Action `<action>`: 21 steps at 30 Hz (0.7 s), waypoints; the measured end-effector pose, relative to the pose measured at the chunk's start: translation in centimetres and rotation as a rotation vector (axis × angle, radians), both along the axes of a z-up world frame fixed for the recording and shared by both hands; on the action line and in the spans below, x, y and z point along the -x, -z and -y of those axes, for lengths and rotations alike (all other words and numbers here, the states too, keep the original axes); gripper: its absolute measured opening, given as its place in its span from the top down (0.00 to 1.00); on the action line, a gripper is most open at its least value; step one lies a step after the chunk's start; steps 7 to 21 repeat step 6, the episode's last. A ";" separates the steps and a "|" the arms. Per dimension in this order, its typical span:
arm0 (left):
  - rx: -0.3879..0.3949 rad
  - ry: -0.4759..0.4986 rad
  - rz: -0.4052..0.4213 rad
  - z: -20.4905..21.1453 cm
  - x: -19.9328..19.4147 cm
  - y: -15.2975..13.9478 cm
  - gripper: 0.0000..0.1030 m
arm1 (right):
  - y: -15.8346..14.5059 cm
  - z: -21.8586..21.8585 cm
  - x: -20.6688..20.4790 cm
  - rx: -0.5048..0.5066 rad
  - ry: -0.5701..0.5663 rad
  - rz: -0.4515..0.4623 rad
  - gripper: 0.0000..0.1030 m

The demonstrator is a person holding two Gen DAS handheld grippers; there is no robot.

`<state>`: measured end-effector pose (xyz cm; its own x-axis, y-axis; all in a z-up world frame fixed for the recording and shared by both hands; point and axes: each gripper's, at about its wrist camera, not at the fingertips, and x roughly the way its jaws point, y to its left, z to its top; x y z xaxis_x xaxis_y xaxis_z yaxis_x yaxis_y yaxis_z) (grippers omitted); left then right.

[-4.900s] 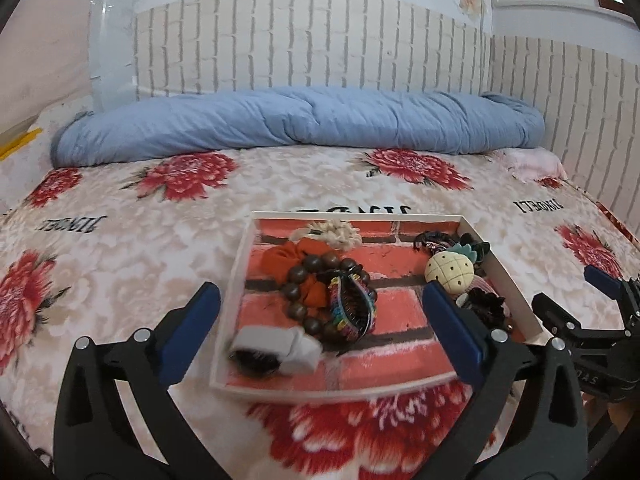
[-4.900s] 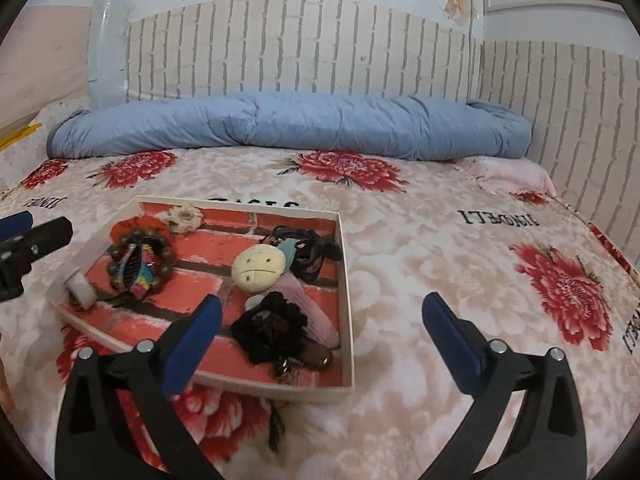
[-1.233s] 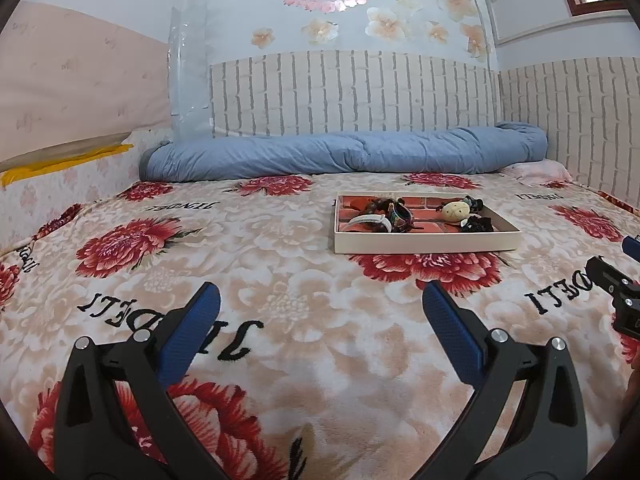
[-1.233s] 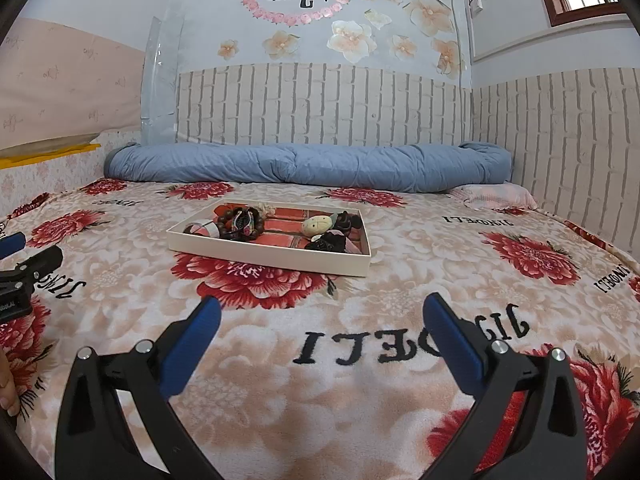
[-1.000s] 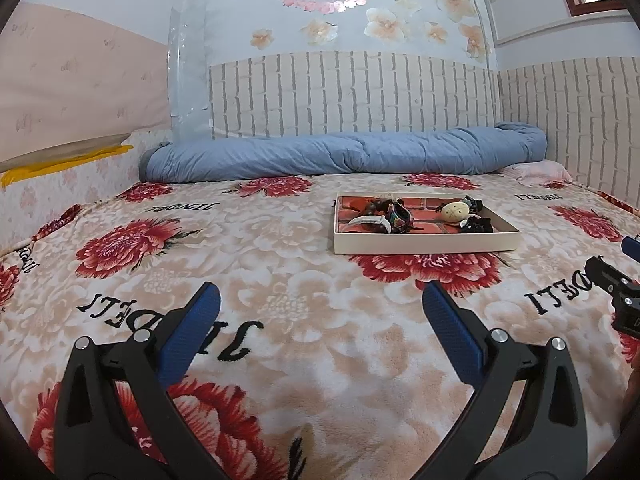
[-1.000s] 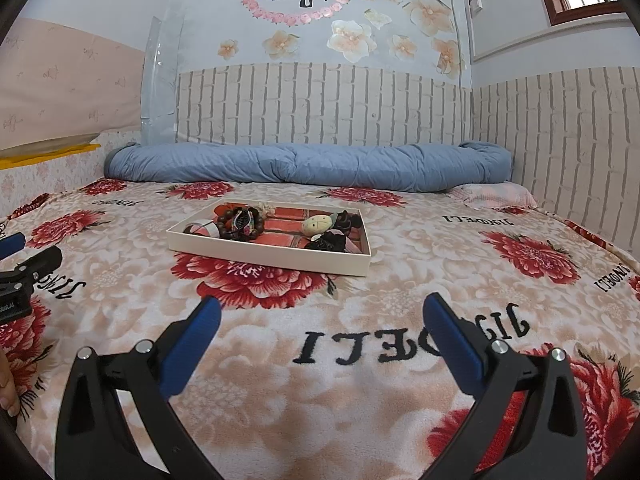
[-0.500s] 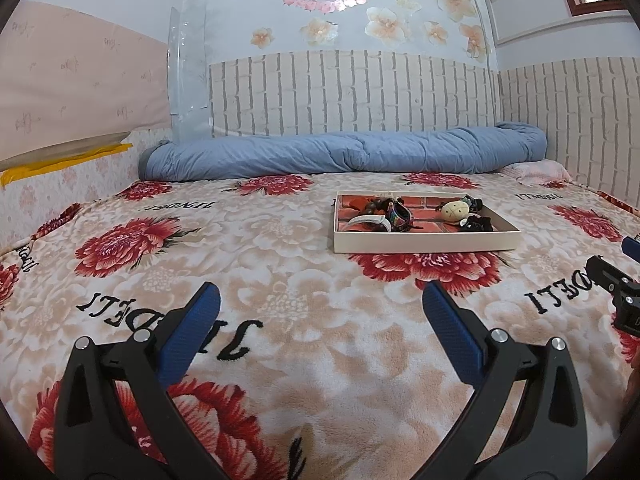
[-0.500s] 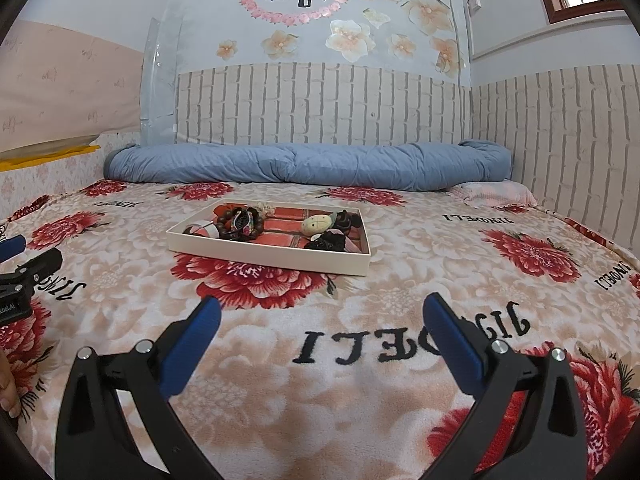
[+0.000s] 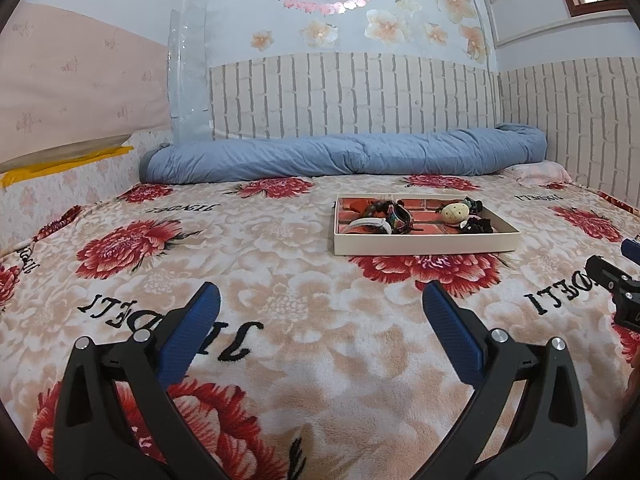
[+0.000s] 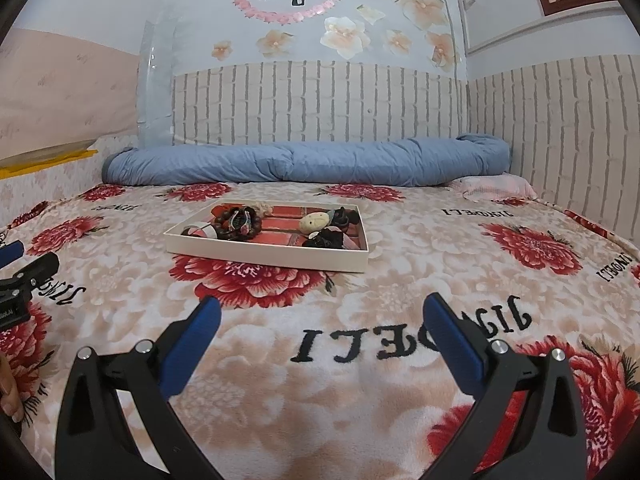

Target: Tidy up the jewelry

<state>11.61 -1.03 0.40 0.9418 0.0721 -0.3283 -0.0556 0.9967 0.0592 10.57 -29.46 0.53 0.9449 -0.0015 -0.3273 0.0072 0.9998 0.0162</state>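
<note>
A shallow white tray (image 9: 424,245) with a red brick-pattern floor lies on the bed, far ahead of both grippers; it also shows in the right wrist view (image 10: 264,255). In it lie a brown bead bracelet (image 10: 236,222), a pineapple-shaped piece (image 9: 453,212), black hair ties (image 10: 326,238) and a white band (image 9: 370,223). My left gripper (image 9: 318,320) is open and empty, low over the blanket. My right gripper (image 10: 320,326) is open and empty too, also well back from the tray.
A floral blanket (image 9: 260,248) covers the bed. A rolled blue quilt (image 9: 344,158) lies along the brick-pattern wall at the back. A pink pillow (image 10: 498,186) sits at the far right corner. Each gripper shows at the edge of the other's view.
Since 4.9 s ago both grippers have pulled far back from the tray, which now sits small in the distance. Over the last second nothing has visibly moved.
</note>
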 end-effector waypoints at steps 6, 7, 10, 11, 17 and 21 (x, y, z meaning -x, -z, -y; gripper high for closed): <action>-0.006 0.004 -0.001 0.2 0.0 0.1 0.05 | 0.0 0.1 -0.1 -0.002 0.001 0.000 0.04; -0.006 0.004 -0.001 0.2 0.0 0.1 0.05 | 0.0 0.1 -0.1 -0.002 0.001 0.000 0.04; -0.006 0.004 -0.001 0.2 0.0 0.1 0.05 | 0.0 0.1 -0.1 -0.002 0.001 0.000 0.04; -0.006 0.004 -0.001 0.2 0.0 0.1 0.05 | 0.0 0.1 -0.1 -0.002 0.001 0.000 0.04; -0.006 0.004 -0.001 0.2 0.0 0.1 0.05 | 0.0 0.1 -0.1 -0.002 0.001 0.000 0.04; -0.006 0.004 -0.001 0.2 0.0 0.1 0.05 | 0.0 0.1 -0.1 -0.002 0.001 0.000 0.04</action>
